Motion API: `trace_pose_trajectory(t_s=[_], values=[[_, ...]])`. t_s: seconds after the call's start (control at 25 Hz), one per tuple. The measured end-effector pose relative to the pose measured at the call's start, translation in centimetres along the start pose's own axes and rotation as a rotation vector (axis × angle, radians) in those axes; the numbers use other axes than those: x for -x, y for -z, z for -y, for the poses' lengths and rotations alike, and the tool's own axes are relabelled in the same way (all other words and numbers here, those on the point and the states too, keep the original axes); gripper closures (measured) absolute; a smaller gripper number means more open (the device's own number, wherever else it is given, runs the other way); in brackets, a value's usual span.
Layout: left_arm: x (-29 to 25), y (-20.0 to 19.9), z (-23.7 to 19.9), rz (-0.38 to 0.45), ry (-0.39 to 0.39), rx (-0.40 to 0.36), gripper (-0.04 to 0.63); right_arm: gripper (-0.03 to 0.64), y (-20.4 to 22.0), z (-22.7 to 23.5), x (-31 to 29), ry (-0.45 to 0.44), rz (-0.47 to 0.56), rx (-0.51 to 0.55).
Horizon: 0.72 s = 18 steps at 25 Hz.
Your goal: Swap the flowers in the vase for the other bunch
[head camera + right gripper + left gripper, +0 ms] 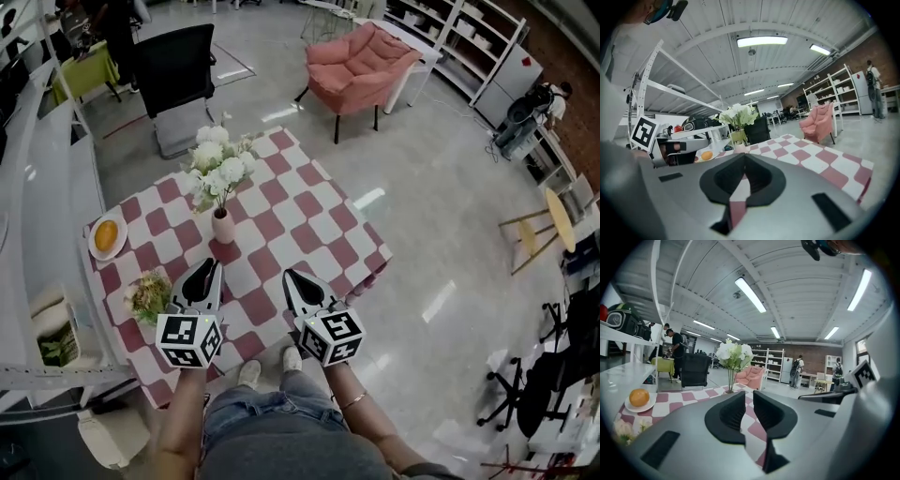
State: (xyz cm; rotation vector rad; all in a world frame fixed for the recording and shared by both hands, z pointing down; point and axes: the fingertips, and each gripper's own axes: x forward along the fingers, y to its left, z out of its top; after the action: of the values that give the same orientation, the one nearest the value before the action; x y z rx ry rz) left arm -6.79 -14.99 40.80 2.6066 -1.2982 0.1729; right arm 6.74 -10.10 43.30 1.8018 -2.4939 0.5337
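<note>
A small pink vase (223,227) holding white flowers (217,161) stands near the middle of the red-and-white checked table (309,220). The other bunch (150,296), pale with green leaves, lies on the cloth at the table's left front. My left gripper (208,266) hovers just right of that bunch and in front of the vase; its jaws stand a little apart with nothing between them. My right gripper (288,276) is beside it over the front of the table, shut and empty. The vase (730,389) shows ahead in the left gripper view, above my left gripper (749,397). The right gripper view has the flowers (736,115) above my right gripper (743,155).
A white plate with an orange (107,236) sits at the table's left edge. White shelving (37,187) runs along the left. A black chair (174,67) and a pink armchair (361,58) stand beyond the table. A wooden stool (553,223) is at the right.
</note>
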Motion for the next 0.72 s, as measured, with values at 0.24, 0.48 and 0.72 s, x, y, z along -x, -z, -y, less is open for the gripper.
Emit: trace_pose_trajectory(t_s=[0.24, 0.48, 0.72], values=[[-1.0, -1.0, -0.1, 0.022, -0.149, 0.017, 0.505, 0.606, -1.7, 2.5, -1.6, -0.121, -0.030, 0.037], [-1.6, -1.3, -0.1, 0.004, -0.247, -0.009, 0.446, 0.606, -1.6, 2.7, -3.3, -0.242, -0.059, 0.046], [-3.5, -1.4, -0.1, -0.012, -0.300, -0.013, 0.383, 0.606, -1.1, 2.1, -4.2, -0.322, -0.090, 0.055]])
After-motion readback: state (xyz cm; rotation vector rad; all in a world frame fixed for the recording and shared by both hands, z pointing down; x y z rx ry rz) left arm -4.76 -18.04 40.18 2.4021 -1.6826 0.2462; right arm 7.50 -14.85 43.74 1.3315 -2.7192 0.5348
